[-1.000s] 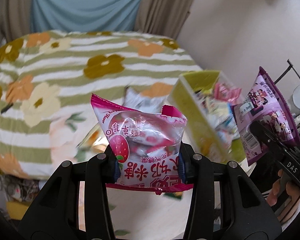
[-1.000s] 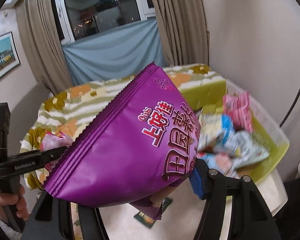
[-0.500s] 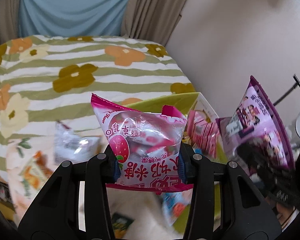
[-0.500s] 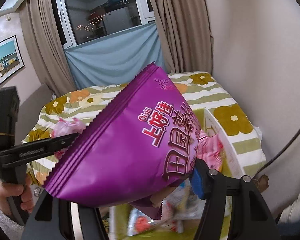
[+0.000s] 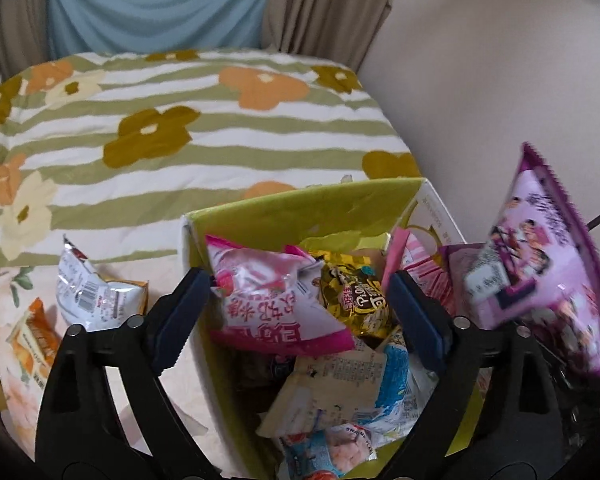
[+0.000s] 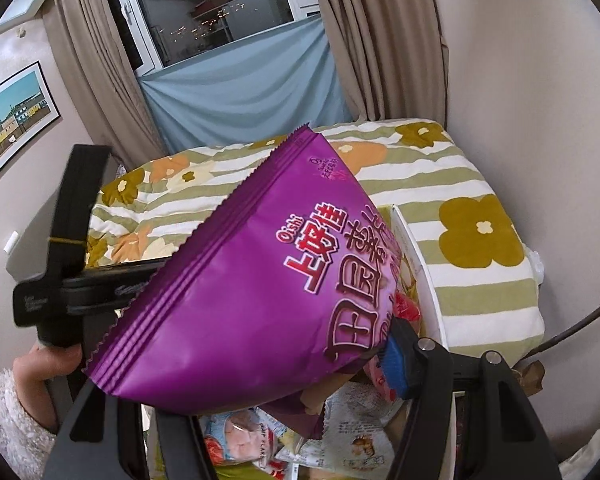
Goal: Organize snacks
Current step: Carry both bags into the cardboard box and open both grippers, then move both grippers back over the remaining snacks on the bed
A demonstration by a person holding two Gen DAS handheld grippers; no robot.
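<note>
A yellow-green box (image 5: 300,208) holds several snack packets. My left gripper (image 5: 296,308) is open over it. A pink strawberry candy bag (image 5: 268,300) lies between its spread pads, on the pile in the box. My right gripper (image 6: 260,384) is shut on a large purple chip bag (image 6: 252,280), held above the box's right side; the bag also shows in the left wrist view (image 5: 548,272). The left gripper's handle (image 6: 64,280) and a hand show at the left of the right wrist view.
A silver-white packet (image 5: 92,292) and an orange packet (image 5: 32,340) lie on the cloth left of the box. The striped flower bedspread (image 5: 180,120) stretches behind. A wall (image 5: 500,80) stands close on the right. The box's white rim (image 6: 416,264) shows under the purple bag.
My left gripper moved right over the box and opened, letting the pink candy bag drop onto the pile. My right gripper kept hold of the purple bag and came closer to the box.
</note>
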